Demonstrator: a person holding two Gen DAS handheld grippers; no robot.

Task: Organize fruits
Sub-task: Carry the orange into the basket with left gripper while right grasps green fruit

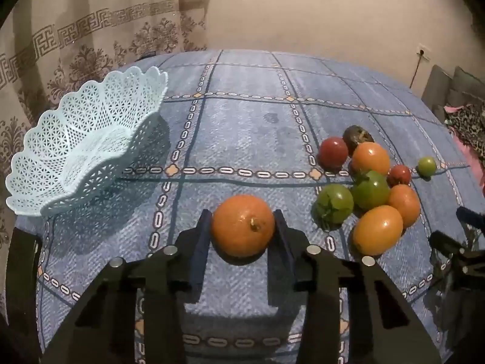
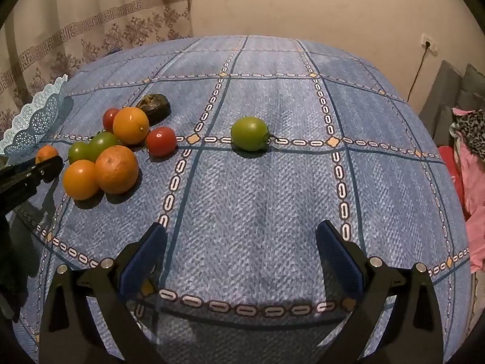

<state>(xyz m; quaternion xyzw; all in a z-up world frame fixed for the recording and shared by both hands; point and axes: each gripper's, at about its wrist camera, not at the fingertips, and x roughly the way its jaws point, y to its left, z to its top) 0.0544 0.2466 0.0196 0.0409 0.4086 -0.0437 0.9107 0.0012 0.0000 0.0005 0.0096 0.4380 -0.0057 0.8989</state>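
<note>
orange fruit (image 1: 242, 225) sits on the blue tabletop (image 1: 242, 127) between the left gripper (image 1: 242, 227) jaws, which pinch its sides. right gripper (image 2: 241, 253) jaws spread over bare cloth. beyond, the fruit pile (image 1: 368, 182); white basket (image 1: 85, 148) far left.

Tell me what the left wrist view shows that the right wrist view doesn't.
Only the left wrist view shows the left gripper with its fingers on either side of an orange, and the whole basket, with nothing visible in it. Only the right wrist view shows the right gripper, open over bare tablecloth, and pink clothing at the right edge. Both show the fruit pile, the lone green tomato set apart from it, the curtain and a wall socket.
</note>
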